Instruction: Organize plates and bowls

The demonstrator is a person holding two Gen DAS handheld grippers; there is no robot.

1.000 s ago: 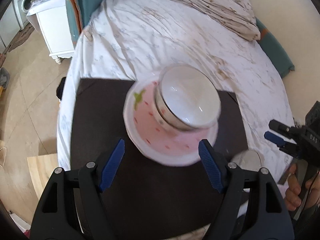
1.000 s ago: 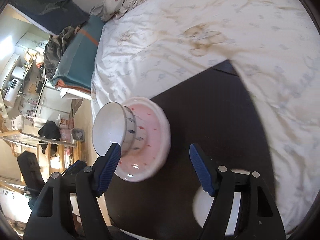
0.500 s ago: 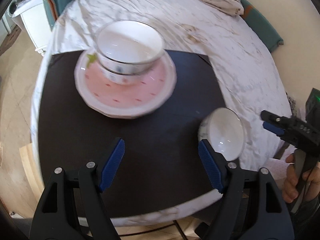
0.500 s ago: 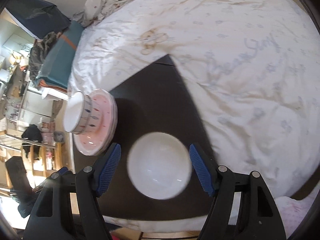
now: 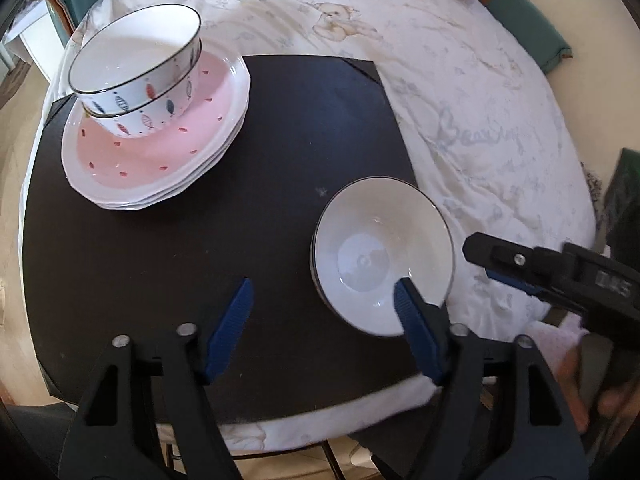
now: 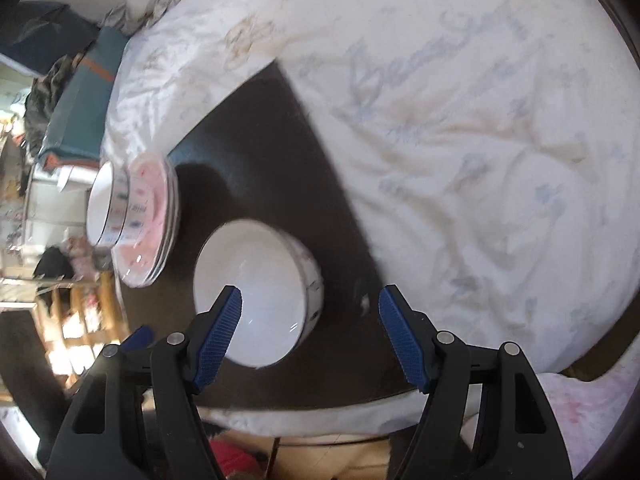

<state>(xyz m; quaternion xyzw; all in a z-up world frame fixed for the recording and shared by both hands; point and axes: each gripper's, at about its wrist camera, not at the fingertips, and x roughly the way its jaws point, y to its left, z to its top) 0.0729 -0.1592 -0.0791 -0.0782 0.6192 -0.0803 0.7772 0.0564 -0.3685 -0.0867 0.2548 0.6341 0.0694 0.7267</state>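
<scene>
On the black mat stands a stack of pink plates carrying two nested fish-patterned bowls. A single white bowl sits alone near the mat's right edge. My left gripper hovers over the mat, jaws closing, its right finger above the bowl's near rim; the pads press on nothing. My right gripper is open above the same bowl, its left finger over the bowl's inside and the bowl's right wall between the fingers. In the left wrist view the right gripper comes in just right of the bowl.
The mat lies on a bed with a white printed quilt that surrounds it at the back and right. The plate stack stands left of the lone bowl. A person's hand holds the right gripper. Floor and furniture lie beyond the bed's left side.
Both grippers have swung away from the plate stack toward the lone white bowl and sunk closer to it. The left jaws have narrowed slightly. Plates and bowls have stayed put.
</scene>
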